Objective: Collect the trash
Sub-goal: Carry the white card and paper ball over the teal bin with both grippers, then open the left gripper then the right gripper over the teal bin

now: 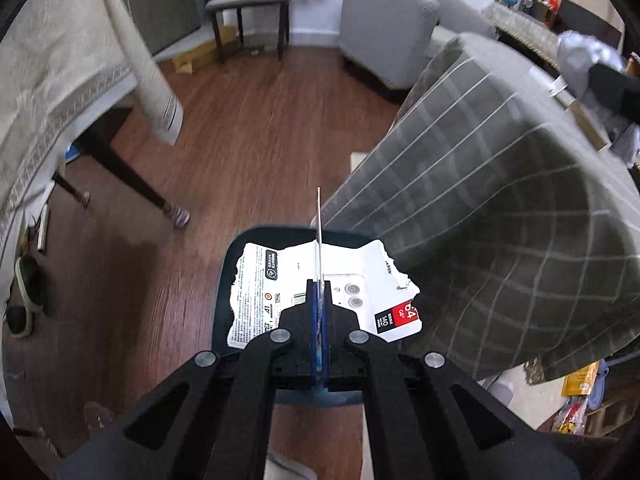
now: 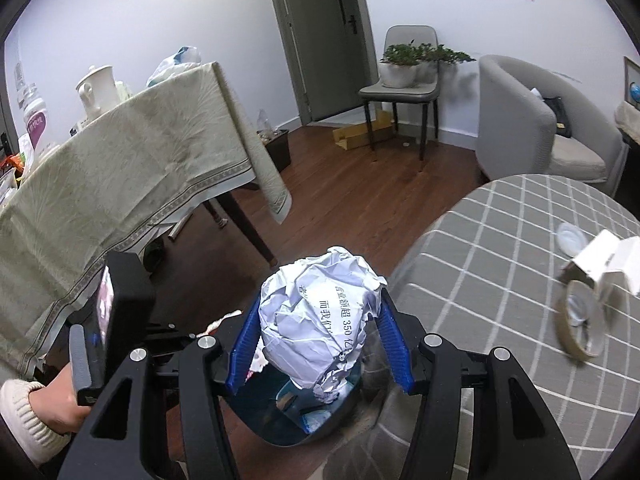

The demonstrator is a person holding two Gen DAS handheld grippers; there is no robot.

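**Room around the worktop**

A checked cloth [image 2: 500, 248] covers the round worktop, with a tape roll [image 2: 578, 326] and a white box [image 2: 600, 264] on it. A beige-clothed table [image 2: 132, 184] carries a white jar [image 2: 94, 88]. By the door [image 2: 320, 36], a grey chair [image 2: 400, 88] holds a potted plant [image 2: 404, 62]; an armchair [image 2: 532, 120] stands beside it.

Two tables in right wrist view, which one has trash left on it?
The checked table: tape roll, white carton and lid lie on it. The beige-clothed table holds a teapot and bottles.
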